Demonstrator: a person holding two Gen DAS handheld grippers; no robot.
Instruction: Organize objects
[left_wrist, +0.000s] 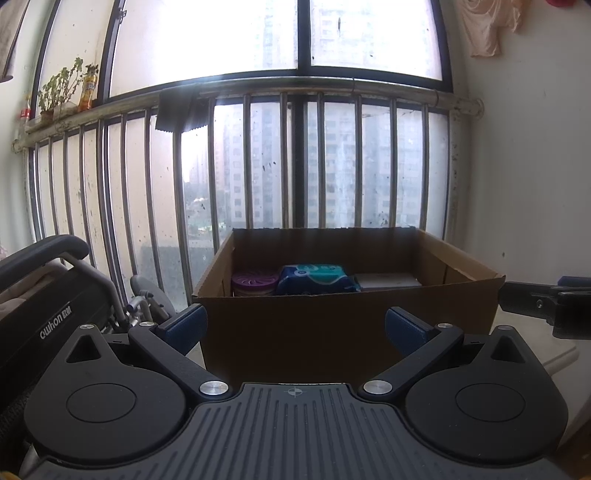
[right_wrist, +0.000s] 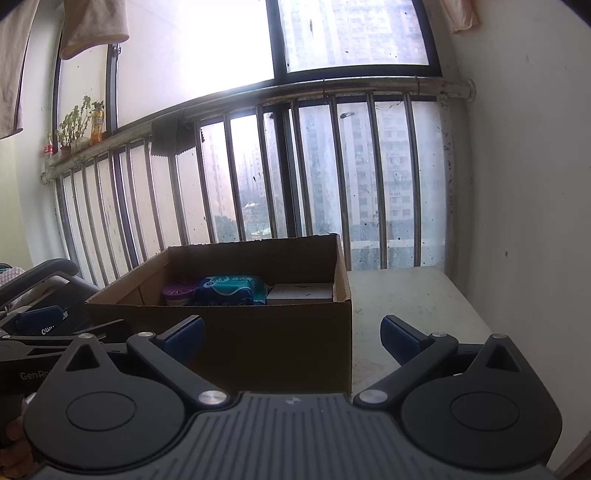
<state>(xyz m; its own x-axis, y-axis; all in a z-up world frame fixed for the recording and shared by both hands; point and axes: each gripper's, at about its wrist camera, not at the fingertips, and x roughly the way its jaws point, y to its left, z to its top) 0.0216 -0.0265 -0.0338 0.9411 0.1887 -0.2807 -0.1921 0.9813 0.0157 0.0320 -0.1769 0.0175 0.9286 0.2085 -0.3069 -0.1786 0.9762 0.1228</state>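
Table (right_wrist: 413, 295) lies bare beside box (right_wrist: 258, 343) edge.

I'm looking out from an enclosed balcony of a high-rise flat: tall windows (left_wrist: 280, 33) are facing apartment towers, a barred railing (left_wrist: 258, 162) is running across, laundry (left_wrist: 487, 26) is hanging overhead, a potted plant (left_wrist: 55, 92) and bottles (left_wrist: 88, 90) are sitting on the ledge, and a folded wheelchair (left_wrist: 55, 295) is standing nearby.
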